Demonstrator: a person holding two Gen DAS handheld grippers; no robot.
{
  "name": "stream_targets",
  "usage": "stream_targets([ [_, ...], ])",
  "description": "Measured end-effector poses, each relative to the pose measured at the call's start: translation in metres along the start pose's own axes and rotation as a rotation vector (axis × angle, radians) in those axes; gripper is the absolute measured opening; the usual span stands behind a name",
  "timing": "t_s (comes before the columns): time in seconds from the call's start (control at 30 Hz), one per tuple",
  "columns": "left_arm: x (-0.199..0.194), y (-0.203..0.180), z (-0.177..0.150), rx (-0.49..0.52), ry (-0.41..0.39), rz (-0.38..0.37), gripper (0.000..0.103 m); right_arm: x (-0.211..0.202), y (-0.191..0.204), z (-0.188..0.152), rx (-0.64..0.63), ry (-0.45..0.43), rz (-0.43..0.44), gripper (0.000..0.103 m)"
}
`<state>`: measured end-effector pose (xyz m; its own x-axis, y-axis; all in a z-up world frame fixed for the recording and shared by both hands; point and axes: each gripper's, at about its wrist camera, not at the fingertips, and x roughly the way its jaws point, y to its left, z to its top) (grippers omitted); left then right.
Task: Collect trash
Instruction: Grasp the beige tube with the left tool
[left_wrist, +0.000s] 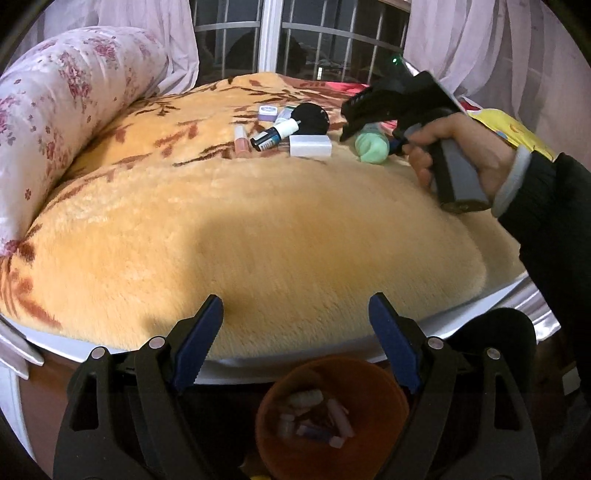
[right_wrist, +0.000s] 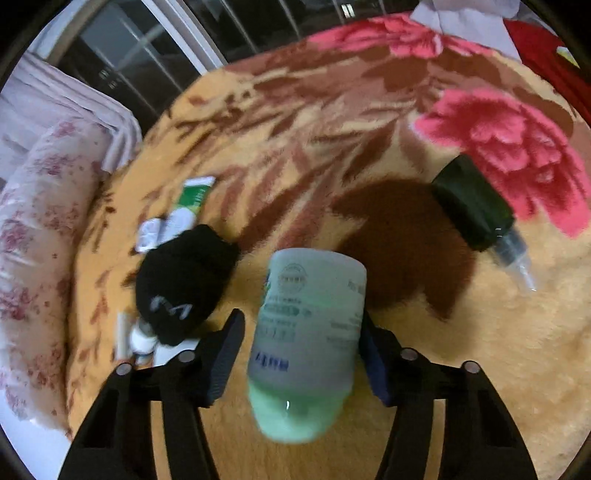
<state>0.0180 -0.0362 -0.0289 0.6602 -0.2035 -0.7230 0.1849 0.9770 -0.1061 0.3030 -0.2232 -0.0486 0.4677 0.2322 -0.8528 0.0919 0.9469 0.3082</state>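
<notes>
your right gripper (right_wrist: 301, 354) brackets the green-capped bottle (right_wrist: 308, 332), left pad apart; your left gripper (left_wrist: 295, 345), fingers spread, hovers over the orange bin (left_wrist: 388, 397).

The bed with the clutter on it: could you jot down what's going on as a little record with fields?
Surface: yellow plush blanket with a flower pattern
Left gripper: open, empty, above an orange bin
Bin: below the bed edge, small scraps inside
Right gripper: jaws either side of a pale green bottle lying on the blanket; a gap shows at one pad
Nearby: black knit item, dark green spray bottle
</notes>
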Motion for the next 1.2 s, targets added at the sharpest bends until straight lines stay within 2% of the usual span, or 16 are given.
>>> stream_targets([
  [0.1, 0.003, 0.003, 0.01, -0.004, -0.006, 0.019, 0.079, -0.003, 0.002, -0.007, -0.038, -0.04, -0.009, 0.049],
  [0.17, 0.005, 0.006, 0.021, -0.001, -0.019, 0.032, 0.079, -0.009, -0.004, -0.015, -0.049, -0.065, 0.028, 0.049],
  [0.37, 0.032, 0.032, 0.086, -0.03, -0.039, 0.114, 0.079, -0.018, -0.028, -0.024, -0.007, -0.095, 0.147, 0.049],
  [0.43, 0.054, 0.045, 0.114, -0.06, -0.013, 0.131, 0.079, -0.017, -0.029, -0.024, 0.006, -0.095, 0.164, 0.049],
  [0.57, 0.095, 0.057, 0.145, -0.07, 0.066, 0.134, 0.079, -0.016, -0.025, -0.025, -0.02, -0.107, 0.152, 0.049],
  [0.7, 0.132, 0.065, 0.156, -0.061, 0.141, 0.209, 0.079, -0.015, -0.029, -0.025, 0.0, -0.107, 0.182, 0.049],
  [0.8, 0.15, 0.075, 0.162, -0.099, 0.186, 0.208, 0.079, -0.015, -0.032, -0.025, 0.01, -0.111, 0.201, 0.05],
  [1.0, 0.169, 0.078, 0.175, -0.124, 0.186, 0.241, 0.079, -0.015, -0.027, -0.026, -0.014, -0.121, 0.171, 0.049],
  [1.07, 0.168, 0.076, 0.176, -0.115, 0.175, 0.234, 0.061, -0.015, -0.024, -0.026, -0.024, -0.122, 0.154, 0.049],
  [1.1, 0.166, 0.073, 0.175, -0.099, 0.165, 0.224, 0.055, -0.015, -0.023, -0.026, -0.029, -0.122, 0.145, 0.049],
  [1.17, 0.161, 0.066, 0.172, -0.071, 0.149, 0.211, 0.032, -0.014, -0.02, -0.026, -0.043, -0.121, 0.12, 0.049],
  [1.2, 0.159, 0.064, 0.172, -0.063, 0.145, 0.207, 0.027, -0.014, -0.018, -0.025, -0.049, -0.12, 0.108, 0.049],
])
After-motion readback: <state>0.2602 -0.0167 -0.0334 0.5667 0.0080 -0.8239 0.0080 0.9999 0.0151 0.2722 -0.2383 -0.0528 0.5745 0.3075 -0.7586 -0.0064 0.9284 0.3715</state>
